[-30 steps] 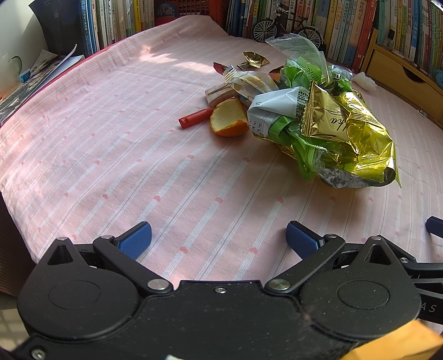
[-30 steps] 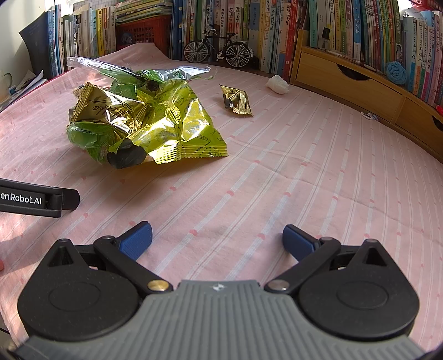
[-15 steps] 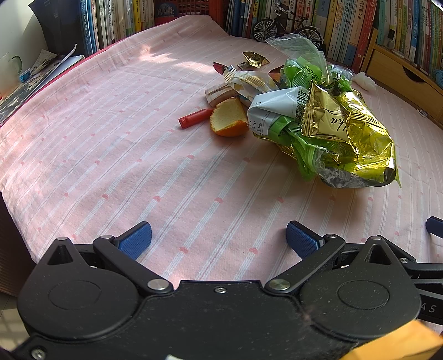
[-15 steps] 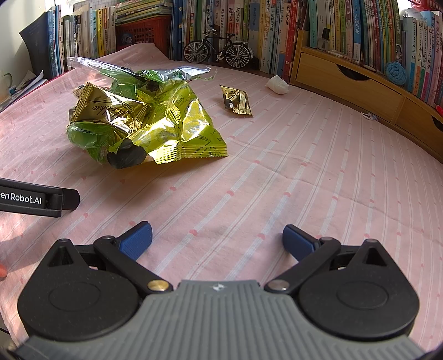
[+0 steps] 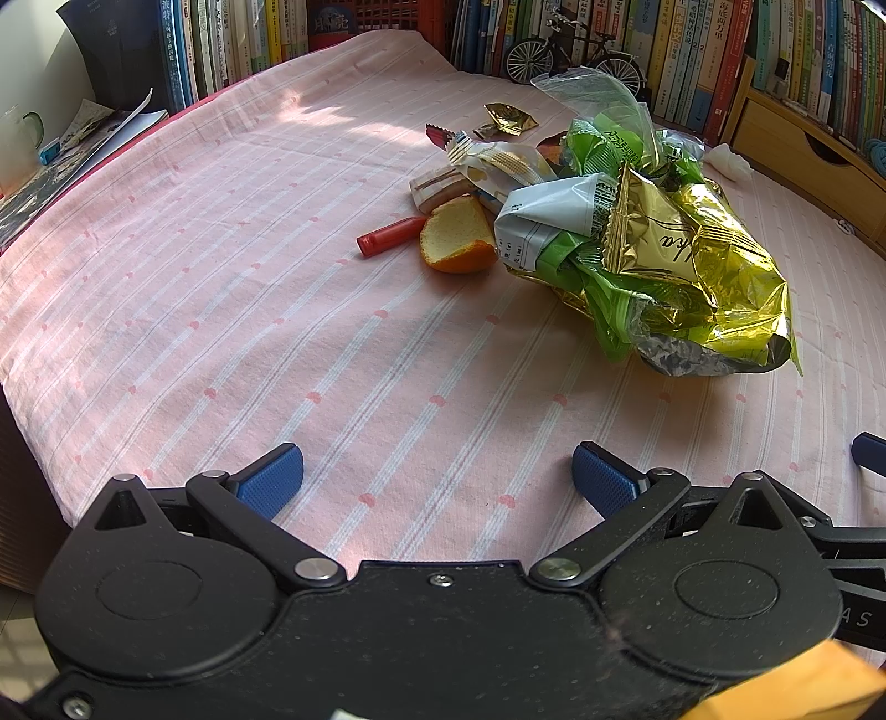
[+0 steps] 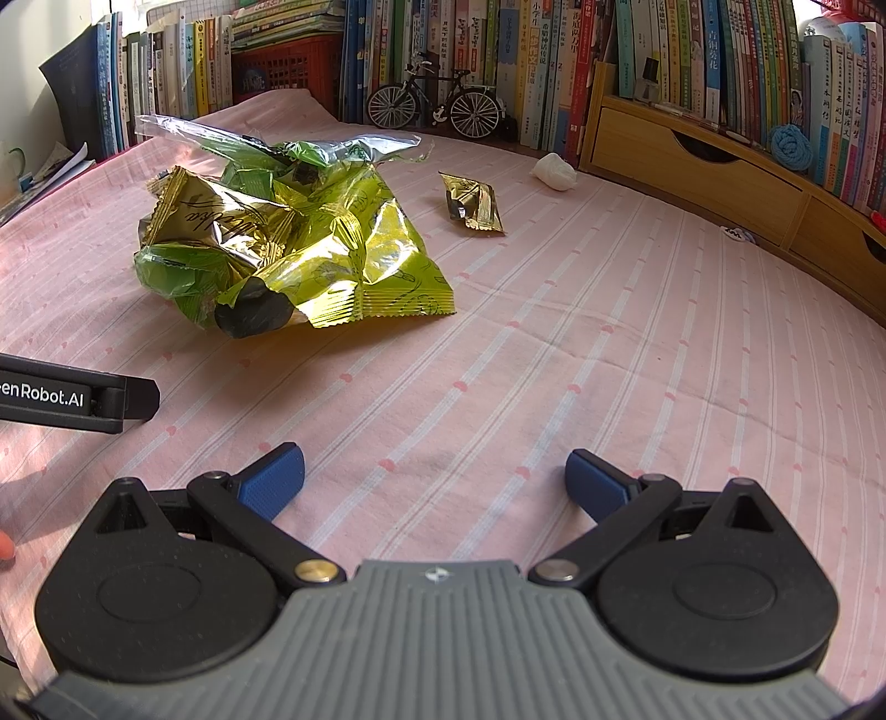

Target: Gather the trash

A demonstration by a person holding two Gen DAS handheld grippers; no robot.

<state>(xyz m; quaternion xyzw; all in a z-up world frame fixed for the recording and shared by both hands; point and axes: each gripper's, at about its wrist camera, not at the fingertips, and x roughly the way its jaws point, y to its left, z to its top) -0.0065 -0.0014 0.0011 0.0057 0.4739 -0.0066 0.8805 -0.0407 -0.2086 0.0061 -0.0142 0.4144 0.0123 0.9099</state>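
Observation:
A heap of green and gold snack bags (image 5: 681, 266) (image 6: 288, 243) lies on the pink striped cloth (image 5: 221, 277). Left of the heap in the left wrist view lie an orange peel (image 5: 457, 243), a red tube (image 5: 387, 237) and small wrappers (image 5: 443, 185). One small gold wrapper (image 6: 472, 202) (image 5: 509, 117) and a white crumpled wad (image 6: 554, 170) (image 5: 730, 162) lie behind the heap. My left gripper (image 5: 437, 482) stands open and empty, well short of the trash. My right gripper (image 6: 434, 476) is open too, with nothing between its fingers.
Rows of books (image 6: 498, 50) line the back, with a model bicycle (image 6: 437, 102) in front of them. A wooden drawer unit (image 6: 720, 171) borders the right side. A mug and papers (image 5: 72, 133) sit at the far left. The left gripper's body (image 6: 72, 393) shows in the right wrist view.

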